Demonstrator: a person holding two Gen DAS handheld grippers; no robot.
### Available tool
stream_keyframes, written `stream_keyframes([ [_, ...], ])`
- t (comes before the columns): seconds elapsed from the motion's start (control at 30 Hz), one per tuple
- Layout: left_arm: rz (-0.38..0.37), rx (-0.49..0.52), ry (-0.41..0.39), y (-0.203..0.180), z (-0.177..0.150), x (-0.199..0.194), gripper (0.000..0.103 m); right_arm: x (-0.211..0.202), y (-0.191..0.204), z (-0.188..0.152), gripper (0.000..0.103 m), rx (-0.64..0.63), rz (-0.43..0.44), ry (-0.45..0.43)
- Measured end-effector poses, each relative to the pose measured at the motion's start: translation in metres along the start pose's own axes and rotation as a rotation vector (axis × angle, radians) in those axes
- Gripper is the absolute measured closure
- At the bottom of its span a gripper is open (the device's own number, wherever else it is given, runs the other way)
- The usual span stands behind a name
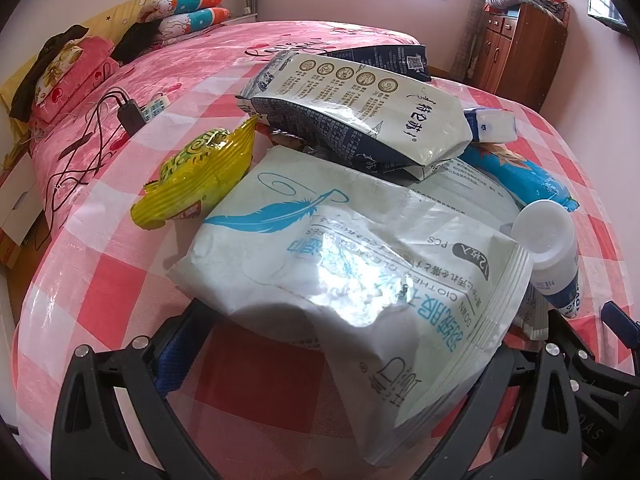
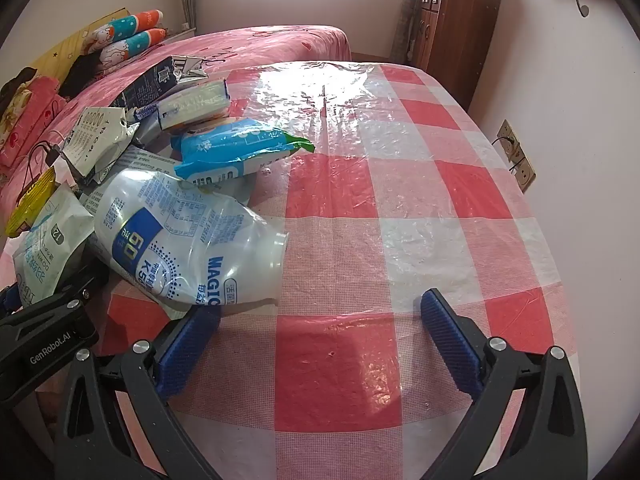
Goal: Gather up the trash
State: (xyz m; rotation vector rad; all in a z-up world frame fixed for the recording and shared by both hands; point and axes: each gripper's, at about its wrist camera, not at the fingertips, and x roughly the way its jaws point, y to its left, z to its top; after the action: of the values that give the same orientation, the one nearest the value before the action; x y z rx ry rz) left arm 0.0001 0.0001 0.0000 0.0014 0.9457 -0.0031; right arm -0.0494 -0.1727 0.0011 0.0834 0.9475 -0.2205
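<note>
A heap of trash lies on the red-and-white checked tablecloth (image 1: 100,264). In the left wrist view a white wipes pouch (image 1: 344,264) with a blue feather lies across my left gripper (image 1: 352,332), whose jaws stand wide; its right finger is hidden behind the pouch. Around it are a yellow wrapper (image 1: 200,172), a crushed milk carton (image 1: 360,112), a blue packet (image 1: 520,176) and a white bottle (image 1: 552,248). In the right wrist view the bottle (image 2: 188,240) lies on its side just beyond the left fingertip of my open right gripper (image 2: 318,308), which holds nothing.
The cloth (image 2: 400,208) stretches bare to the right of the heap. Behind the table is a pink bed (image 1: 224,56) with pillows (image 1: 192,8) and a charger with cables (image 1: 128,114). A wooden cabinet (image 2: 452,28) and a wall socket (image 2: 516,156) stand at right.
</note>
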Motion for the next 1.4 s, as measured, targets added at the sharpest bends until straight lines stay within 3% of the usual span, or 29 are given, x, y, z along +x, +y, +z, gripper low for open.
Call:
stream_keyframes([
  [0.7,0.003,0.005,0.000,0.000,0.000,0.000,0.004,-0.001,-0.003,0.000,0.004,-0.014,0.016,0.009],
  [0.9,-0.038,0.046,0.005,0.003,-0.006,-0.010,0.004,-0.009,-0.003,-0.010,0.004,-0.037,0.040,0.003],
  [1.07,-0.015,0.100,-0.054,0.000,-0.023,-0.035,0.004,-0.045,-0.013,-0.022,0.004,-0.034,0.036,-0.096],
  [1.2,-0.013,0.146,-0.144,0.002,-0.029,-0.071,0.004,-0.079,-0.019,-0.020,0.004,-0.016,0.054,-0.191],
  [1.4,-0.076,0.130,-0.217,0.015,-0.030,-0.118,0.004,-0.128,-0.017,-0.013,0.004,-0.010,0.062,-0.312],
])
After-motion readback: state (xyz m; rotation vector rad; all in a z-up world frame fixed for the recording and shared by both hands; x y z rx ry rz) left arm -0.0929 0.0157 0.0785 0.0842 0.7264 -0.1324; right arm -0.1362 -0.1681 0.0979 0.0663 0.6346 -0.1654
